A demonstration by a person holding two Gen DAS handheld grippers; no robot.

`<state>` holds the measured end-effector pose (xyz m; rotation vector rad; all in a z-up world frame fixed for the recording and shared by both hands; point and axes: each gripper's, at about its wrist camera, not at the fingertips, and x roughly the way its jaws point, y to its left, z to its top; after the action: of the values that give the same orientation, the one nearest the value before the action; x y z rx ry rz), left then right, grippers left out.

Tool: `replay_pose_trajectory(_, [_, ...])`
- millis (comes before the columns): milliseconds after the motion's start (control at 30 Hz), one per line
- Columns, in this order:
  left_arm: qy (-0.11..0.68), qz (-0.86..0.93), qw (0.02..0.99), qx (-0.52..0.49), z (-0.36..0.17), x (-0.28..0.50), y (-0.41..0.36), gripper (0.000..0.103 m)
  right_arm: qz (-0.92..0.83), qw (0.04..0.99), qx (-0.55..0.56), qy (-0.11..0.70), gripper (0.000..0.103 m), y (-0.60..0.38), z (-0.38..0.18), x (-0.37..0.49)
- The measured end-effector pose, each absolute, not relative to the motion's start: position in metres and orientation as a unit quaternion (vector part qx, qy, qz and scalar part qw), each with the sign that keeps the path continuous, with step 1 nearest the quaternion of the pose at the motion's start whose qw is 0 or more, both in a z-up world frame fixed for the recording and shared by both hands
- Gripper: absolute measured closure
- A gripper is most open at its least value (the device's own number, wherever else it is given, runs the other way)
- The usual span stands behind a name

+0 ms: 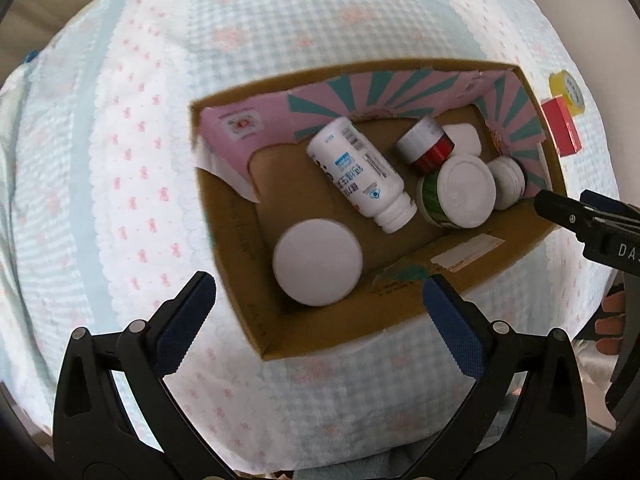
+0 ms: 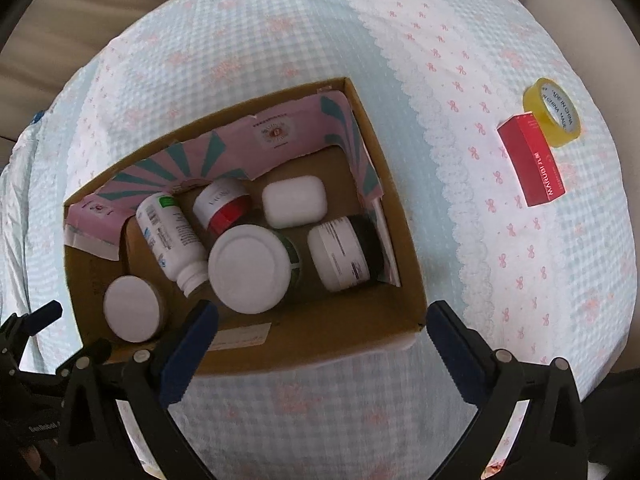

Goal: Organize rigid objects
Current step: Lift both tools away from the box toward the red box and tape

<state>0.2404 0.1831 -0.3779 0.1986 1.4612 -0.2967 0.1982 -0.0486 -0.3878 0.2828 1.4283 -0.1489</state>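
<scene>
Gingham cloth (image 2: 280,40) w/ cardboard box (image 2: 384,200)

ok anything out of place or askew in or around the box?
The red carton and yellow tape roll lie on the cloth outside the cardboard box. Inside, the white bottle lies on its side with no cap.

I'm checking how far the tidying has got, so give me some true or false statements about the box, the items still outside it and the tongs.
1. The red box lies inside the cardboard box. False: it lies on the cloth outside, touching the yellow tape roll.
2. The white bottle lies on its side in the cardboard box. True.
3. The left tongs grip a jar. False: they are open and empty.
4. The right tongs are open and empty. True.
5. A white soap-like bar lies in the cardboard box. True.
</scene>
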Motion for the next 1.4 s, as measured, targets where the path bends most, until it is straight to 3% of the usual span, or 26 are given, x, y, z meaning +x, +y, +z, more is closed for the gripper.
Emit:
replay_pose_trajectory(833, [0.547,-0.075,0.833,0.043,-0.241,0.165,0.224,0.000,-0.046,0.825,0.110,0.553,0.000,-0.044,-0.237,0.121])
replay_pose_trajectory(1133, [0.527,-0.133,0.838,0.040,-0.222,0.135,0.151,0.000,-0.113,0.854,0.100,0.498,0.000,-0.109,-0.181,0.065])
replay_pose_trajectory(1400, [0.509,-0.155,0.845,0.048,-0.207,0.124,0.062,0.000,-0.146,0.864,0.100,0.470,0.000,-0.198,-0.167,0.041])
